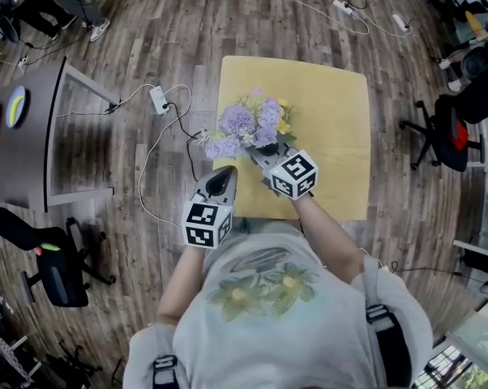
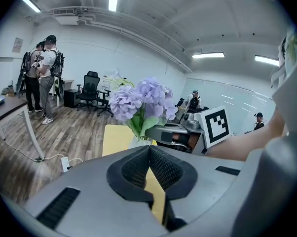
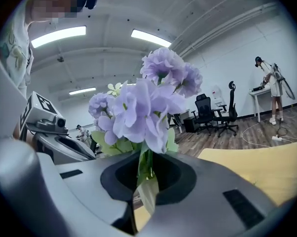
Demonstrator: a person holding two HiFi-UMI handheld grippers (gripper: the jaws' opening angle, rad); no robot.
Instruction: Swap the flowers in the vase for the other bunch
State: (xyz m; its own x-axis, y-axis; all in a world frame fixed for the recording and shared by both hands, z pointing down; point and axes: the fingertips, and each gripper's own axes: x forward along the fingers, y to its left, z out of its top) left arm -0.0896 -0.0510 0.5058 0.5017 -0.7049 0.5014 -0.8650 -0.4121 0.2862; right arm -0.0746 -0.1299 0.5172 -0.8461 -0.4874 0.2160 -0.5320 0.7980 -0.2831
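The right gripper [image 3: 144, 171] is nearest, its jaws clamped on the green stems of the purple flower bunch [image 3: 151, 100]. The bunch stands upright over the left part of the yellow table [image 1: 333, 120]. Just beside it, the left gripper [image 2: 149, 151] hovers with jaws together, holding nothing.
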